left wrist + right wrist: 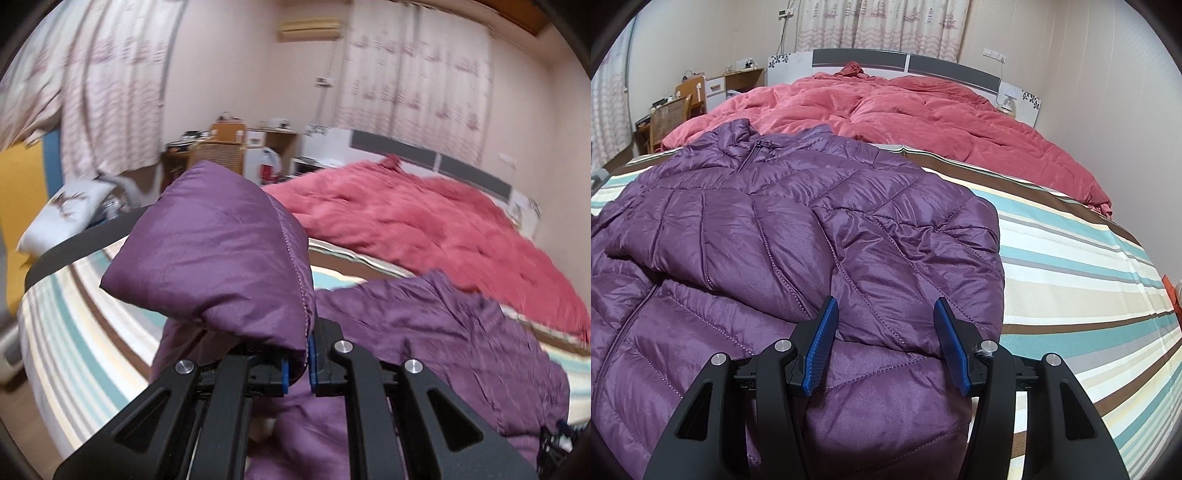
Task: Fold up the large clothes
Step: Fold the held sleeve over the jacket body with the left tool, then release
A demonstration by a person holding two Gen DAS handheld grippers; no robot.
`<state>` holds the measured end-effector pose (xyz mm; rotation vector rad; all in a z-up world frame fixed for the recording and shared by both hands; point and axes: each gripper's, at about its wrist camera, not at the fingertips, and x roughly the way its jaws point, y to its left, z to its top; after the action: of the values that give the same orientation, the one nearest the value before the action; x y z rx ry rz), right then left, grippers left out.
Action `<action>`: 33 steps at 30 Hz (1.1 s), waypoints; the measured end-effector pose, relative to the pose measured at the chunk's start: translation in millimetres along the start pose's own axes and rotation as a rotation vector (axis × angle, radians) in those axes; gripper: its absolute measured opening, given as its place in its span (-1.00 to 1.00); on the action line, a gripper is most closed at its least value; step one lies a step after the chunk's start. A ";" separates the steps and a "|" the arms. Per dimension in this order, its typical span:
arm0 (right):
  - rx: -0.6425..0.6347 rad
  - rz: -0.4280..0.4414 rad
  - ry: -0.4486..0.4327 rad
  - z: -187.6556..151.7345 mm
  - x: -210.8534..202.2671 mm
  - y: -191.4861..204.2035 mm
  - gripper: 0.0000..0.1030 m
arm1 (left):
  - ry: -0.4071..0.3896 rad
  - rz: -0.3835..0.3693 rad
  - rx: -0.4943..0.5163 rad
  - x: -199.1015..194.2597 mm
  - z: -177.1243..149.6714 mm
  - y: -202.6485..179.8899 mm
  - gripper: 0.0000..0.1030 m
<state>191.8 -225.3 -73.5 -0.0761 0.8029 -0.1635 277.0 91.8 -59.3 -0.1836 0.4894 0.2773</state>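
Purple down jacket (798,229) lies front-up on the striped bed sheet (1089,266), one sleeve already folded across the chest. Left gripper (298,363) is clamped on a lifted jacket edge — fold under way. Right gripper (886,343) hovers wide open, holding nothing. Final body folds remain.

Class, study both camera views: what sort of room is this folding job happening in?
Most likely a home bedroom: a big bed with a headboard, a red quilt on it, and curtains behind.
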 end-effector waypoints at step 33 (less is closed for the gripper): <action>0.017 0.006 -0.002 0.5 -1.2 -4.2 0.05 | 0.099 -0.254 0.603 -60.2 -80.2 -204.2 -0.88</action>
<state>190.8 -229.2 -71.7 -0.0583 0.7992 -0.1647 253.3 -133.7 -77.7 0.3291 0.6204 -0.1344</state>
